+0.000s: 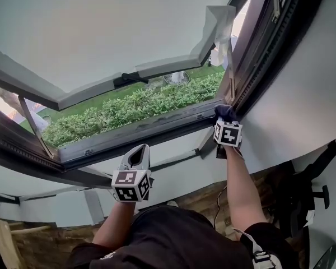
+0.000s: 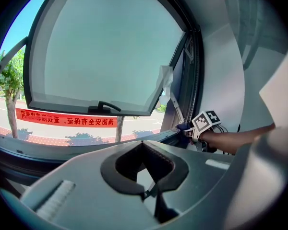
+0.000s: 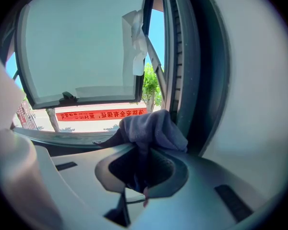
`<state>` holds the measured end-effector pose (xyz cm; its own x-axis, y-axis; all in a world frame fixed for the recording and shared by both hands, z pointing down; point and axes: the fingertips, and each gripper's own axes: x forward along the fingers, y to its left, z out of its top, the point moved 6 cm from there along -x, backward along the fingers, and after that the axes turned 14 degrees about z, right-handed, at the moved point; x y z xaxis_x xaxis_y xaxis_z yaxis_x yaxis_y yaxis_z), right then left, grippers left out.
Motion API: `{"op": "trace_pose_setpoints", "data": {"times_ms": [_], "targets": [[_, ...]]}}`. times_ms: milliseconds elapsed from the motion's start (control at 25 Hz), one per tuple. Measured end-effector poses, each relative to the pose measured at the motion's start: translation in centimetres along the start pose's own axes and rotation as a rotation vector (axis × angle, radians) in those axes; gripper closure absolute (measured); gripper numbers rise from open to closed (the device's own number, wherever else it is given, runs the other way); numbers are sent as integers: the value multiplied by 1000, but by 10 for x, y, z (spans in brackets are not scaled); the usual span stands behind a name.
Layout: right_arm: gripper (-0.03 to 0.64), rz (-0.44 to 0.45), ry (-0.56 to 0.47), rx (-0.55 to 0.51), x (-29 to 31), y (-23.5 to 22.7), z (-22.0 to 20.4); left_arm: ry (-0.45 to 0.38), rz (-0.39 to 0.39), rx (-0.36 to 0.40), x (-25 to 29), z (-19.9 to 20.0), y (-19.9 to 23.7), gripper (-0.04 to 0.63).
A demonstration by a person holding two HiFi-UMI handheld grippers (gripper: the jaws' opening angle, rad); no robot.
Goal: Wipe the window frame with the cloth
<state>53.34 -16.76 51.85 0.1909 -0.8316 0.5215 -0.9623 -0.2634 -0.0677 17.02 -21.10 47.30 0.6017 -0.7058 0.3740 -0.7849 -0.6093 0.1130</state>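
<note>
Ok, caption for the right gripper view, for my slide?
Right gripper holding a grey cloth at the lower corner of the open window frame.

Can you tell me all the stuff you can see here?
window frame: one, dark grey, around the opening.
window pane: one, frosted, pale, swung open outward.
handle: one, black, on the pane's lower edge.
wrap: one, white, at the pane's corner.
hedge: one, green, outside below.
banner: one, red, outside, far off.
cloth: one, dark blue, at the frame's lower right corner.
right gripper: one, grey, shut on the cloth.
left gripper: one, grey, shut, empty.
</note>
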Motion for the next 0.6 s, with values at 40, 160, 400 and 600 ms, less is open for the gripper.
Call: {"op": "trace_pose_setpoints", "data": {"times_ms": [40,160,400,600], "targets": [[569,-5,-9,1,0,0,0,-25,2,-4,-5,3,0,588],[569,-31,-54,13,0,2,-2,-82,13,-10,-19,8,0,588],[571,60,-282,17,-44,39,2,-104,31,11,-37,9,4,588],[571,197,-478,-24,-90,103,24,-130,57,16,-40,19,10,588]]}}
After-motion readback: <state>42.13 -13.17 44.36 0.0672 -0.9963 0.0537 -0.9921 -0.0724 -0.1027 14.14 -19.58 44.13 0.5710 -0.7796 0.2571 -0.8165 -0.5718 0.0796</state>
